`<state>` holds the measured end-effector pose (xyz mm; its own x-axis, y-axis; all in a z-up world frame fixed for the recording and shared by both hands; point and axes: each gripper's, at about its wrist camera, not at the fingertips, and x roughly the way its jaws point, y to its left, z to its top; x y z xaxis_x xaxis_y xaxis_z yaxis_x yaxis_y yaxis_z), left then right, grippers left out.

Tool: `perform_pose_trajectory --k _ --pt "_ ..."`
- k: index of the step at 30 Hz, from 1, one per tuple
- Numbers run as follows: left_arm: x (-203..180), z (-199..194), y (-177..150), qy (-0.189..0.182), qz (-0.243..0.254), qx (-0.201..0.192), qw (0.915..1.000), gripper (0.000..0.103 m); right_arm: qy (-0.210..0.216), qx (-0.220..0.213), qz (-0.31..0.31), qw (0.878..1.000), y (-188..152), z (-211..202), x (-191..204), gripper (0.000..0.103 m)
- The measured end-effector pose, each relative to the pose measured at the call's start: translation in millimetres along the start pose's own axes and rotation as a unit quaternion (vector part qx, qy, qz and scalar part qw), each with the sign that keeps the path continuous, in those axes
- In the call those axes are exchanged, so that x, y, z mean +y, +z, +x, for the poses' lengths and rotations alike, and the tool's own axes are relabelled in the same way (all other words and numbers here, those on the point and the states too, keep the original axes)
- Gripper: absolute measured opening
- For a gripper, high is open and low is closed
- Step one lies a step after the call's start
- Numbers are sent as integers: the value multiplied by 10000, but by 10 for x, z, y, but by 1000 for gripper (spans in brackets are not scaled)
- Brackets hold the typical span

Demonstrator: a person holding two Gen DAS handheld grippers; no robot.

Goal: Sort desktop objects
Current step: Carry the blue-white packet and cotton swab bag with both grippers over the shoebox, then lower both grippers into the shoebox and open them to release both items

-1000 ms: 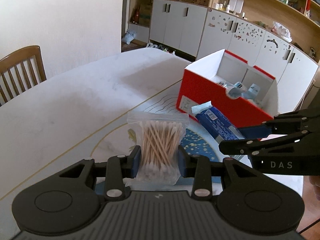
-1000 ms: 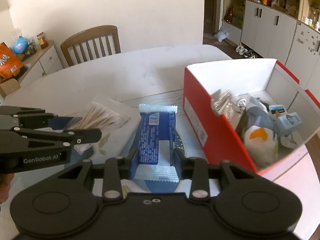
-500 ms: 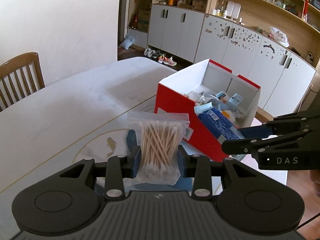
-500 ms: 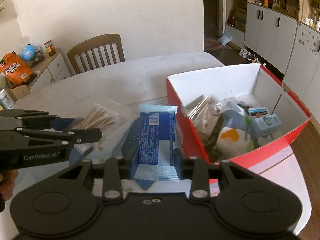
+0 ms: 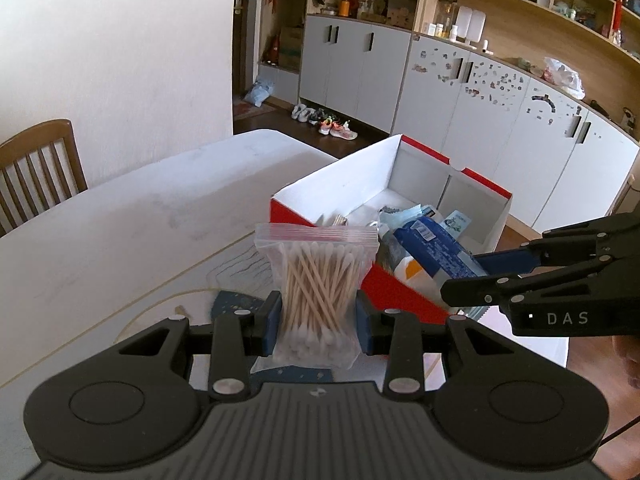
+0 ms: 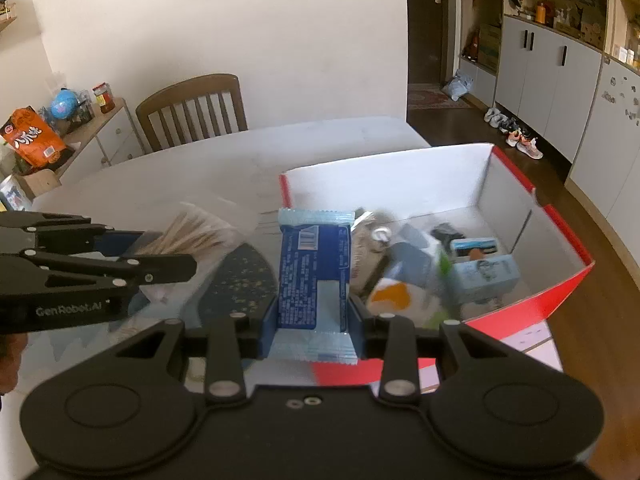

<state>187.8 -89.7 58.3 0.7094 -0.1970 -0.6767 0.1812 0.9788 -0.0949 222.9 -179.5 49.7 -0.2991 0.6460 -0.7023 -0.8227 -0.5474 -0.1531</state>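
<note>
My left gripper (image 5: pixel 318 322) is shut on a clear zip bag of cotton swabs (image 5: pixel 318 280), held upright above the table in front of the red box (image 5: pixel 400 292). In the right wrist view my right gripper (image 6: pixel 313 320) is shut on a blue snack packet (image 6: pixel 314 268), carried over the near wall of the red box (image 6: pixel 568 284). The left wrist view shows the right gripper (image 5: pixel 472 276) coming in from the right with the blue packet (image 5: pixel 436 248) above the box. The left gripper (image 6: pixel 168 256) with the swab bag (image 6: pixel 192 232) sits at the left of the right wrist view.
The box holds several small packets, a white-and-orange pouch (image 6: pixel 394 294) and a pale blue carton (image 6: pixel 486 278). A dark blue patterned mat (image 6: pixel 236 280) lies on the white table (image 5: pixel 120 240). A wooden chair (image 6: pixel 192 108) stands at the far side. Cabinets (image 5: pixel 500 120) line the wall beyond.
Both grippers have risen and moved toward the red box with their loads. The blue packet, earlier over the mat beside the box, now hangs over the box's near wall and contents.
</note>
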Motion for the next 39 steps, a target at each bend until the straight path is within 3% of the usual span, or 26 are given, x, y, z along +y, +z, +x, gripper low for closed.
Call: perform_pose_trajectory --k 19,32,39 --pt "-609 582 479 52 327 92 9994 36 -96 61 -111 9999 202 117 -873 36" --pt "-731 1081 702 229 304 394 9985 36 -314 203 -255 9990 375 390 -1271 36" --pt "-712 1365 773 380 270 777 9959 36 -322 374 -464 9977 492 627 -1362 36"
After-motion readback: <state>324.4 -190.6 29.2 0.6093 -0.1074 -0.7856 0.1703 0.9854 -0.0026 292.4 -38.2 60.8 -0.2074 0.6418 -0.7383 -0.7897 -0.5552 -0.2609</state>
